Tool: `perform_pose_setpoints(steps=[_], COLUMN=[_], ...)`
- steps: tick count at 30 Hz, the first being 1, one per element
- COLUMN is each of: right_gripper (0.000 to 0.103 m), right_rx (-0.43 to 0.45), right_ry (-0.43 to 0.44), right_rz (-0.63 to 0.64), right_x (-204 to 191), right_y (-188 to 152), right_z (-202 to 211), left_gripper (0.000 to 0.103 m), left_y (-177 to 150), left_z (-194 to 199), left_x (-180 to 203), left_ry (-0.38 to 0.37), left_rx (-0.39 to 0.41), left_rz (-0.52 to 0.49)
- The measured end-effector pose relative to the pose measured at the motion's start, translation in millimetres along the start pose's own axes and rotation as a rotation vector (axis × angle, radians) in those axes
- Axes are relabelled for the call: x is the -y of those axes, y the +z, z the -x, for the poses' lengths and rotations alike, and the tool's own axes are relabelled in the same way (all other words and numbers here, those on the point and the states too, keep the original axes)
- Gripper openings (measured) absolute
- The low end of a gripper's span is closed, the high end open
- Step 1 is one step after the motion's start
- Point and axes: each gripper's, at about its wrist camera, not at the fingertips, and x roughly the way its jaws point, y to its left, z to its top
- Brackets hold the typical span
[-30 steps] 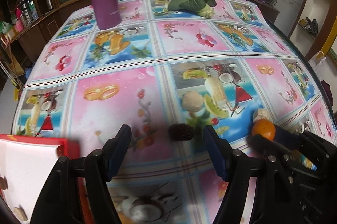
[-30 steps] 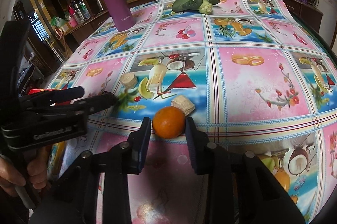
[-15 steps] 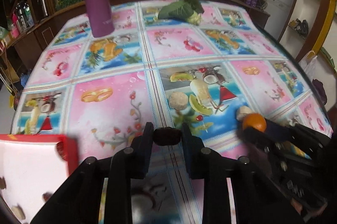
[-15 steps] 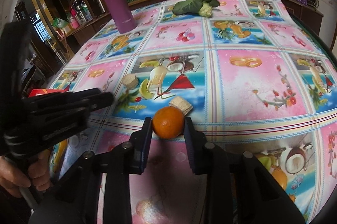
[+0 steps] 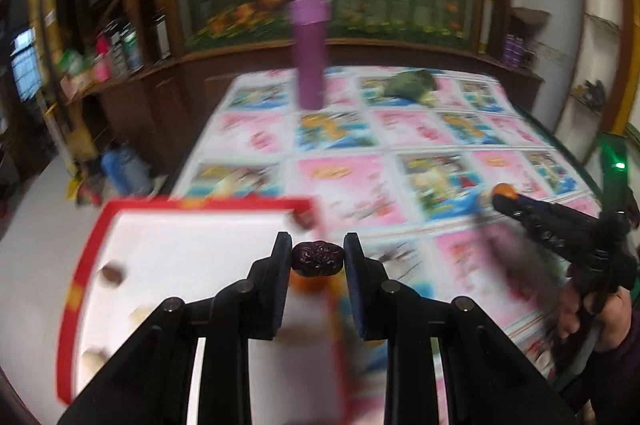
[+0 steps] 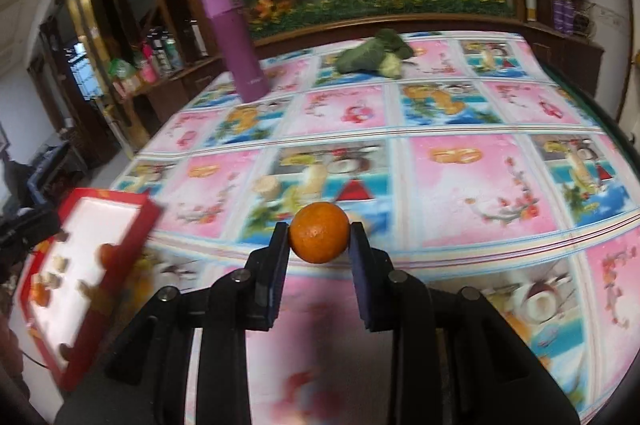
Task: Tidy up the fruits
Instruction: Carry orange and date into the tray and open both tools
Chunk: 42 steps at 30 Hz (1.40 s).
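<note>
1. Red-rimmed tray (image 5: 86, 257), white inside, lies at the near left edge of the table (image 6: 460, 113); it already holds several small pieces, among them an orange fruit and pale chunks, blurred in both views.
2. Left hand-held gripper (image 5: 318, 257) is closed on a dark wrinkled date (image 5: 318, 259), clear of the table and over the tray's near right corner.
3. Right hand-held gripper (image 6: 319, 239) is clamped on a small orange (image 6: 319, 232), just above the cloth and well right of the tray.
4. Left on the table: a pale round piece (image 6: 267, 186) beside the orange; another may be hidden behind it.
5. Purple flask (image 6: 236, 39) and leafy vegetable (image 6: 372, 55) stand far back, apparently outside the sorting.
6. Judgement: the task is well along; both held fruits await placing.
</note>
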Motion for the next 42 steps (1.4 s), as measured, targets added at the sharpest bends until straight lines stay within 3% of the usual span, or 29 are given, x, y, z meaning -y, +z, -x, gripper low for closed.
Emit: perform_pose_setpoints(steps=[10,19,31,42], right_gripper=[0.032,0.032,0.032,0.032], right_rx=[-0.034,-0.100,-0.255,-0.275], right_ry=[0.227,0.367,0.365,0.334], right_rz=[0.195,0.338,0.399,0.386], right_x=[-132,-223,-242,-237], right_y=[-12,-36,-77,-81], right_z=[7,5,-22,-25], left_gripper=[0.025,0.025,0.025,0.026], left_y=[-41,-60,-76,-80], left_z=[39,33,16,9], left_x=[-91,-104,-99,-104], left_ry=[0.146,0.134,0.112,0.124], left_rx=[0.009,-0.014,-0.081,-0.113], left_rz=[0.159,0.180,0.154,0.159])
